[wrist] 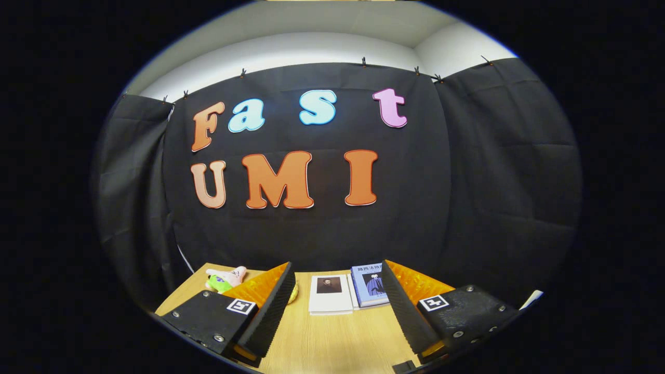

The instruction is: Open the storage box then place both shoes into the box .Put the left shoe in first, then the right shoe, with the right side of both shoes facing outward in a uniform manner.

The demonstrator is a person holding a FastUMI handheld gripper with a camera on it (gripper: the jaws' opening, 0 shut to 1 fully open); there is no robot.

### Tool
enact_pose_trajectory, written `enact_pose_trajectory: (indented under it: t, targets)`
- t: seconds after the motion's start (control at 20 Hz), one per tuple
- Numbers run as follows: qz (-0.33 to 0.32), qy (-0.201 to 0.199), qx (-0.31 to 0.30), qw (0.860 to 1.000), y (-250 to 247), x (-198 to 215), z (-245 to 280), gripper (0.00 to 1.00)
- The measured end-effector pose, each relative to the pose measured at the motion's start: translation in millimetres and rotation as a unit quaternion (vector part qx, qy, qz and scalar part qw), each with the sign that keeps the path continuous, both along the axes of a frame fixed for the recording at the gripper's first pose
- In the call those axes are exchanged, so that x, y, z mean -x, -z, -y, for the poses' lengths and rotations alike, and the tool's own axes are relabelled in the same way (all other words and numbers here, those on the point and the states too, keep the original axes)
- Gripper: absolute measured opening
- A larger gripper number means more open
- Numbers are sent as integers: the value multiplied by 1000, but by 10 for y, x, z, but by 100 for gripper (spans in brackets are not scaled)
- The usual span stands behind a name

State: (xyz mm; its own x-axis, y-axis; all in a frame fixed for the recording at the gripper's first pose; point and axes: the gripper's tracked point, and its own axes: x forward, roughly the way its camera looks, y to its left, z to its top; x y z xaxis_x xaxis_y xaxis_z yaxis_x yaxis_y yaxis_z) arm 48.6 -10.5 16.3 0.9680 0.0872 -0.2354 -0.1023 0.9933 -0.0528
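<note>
Pale wood grain covers the light wooden tabletop [332, 337] that fills the lower centre of the frame, running back to the black cloth wall [467, 182] of the booth. Above that cloth, in the upper part of the frame, a band of white wall [291, 52] curves beneath a grey ceiling.

At the bottom of the frame the gripper [335, 293] points forward over the table, its two fingers spread wide apart with nothing between them but bare wood; the jaws are released and hold nothing. Each finger body carries a small square black-and-white marker tag [241, 306] on its upper face.

Beyond the fingertips, near the far edge of the table and roughly midway between the fingers, lies a white booklet with a dark portrait picture on its cover [330, 294]. Just to its right, touching or nearly touching it, lies a blue-covered book with a figure on the front [370, 285], partly hidden by the right finger. At lower left of the frame, beyond the left finger, a small soft plush toy in pink, white and green [224, 279] rests on the table close to the cloth. A small yellow object [294, 294] peeks out just behind the left finger's tip, too hidden to identify.
</note>
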Motion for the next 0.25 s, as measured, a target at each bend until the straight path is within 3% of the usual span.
enact_pose_trajectory:
  t: [0.25]
  targets:
    - [9,-21,-10,1000,-71,-109,-2,99]
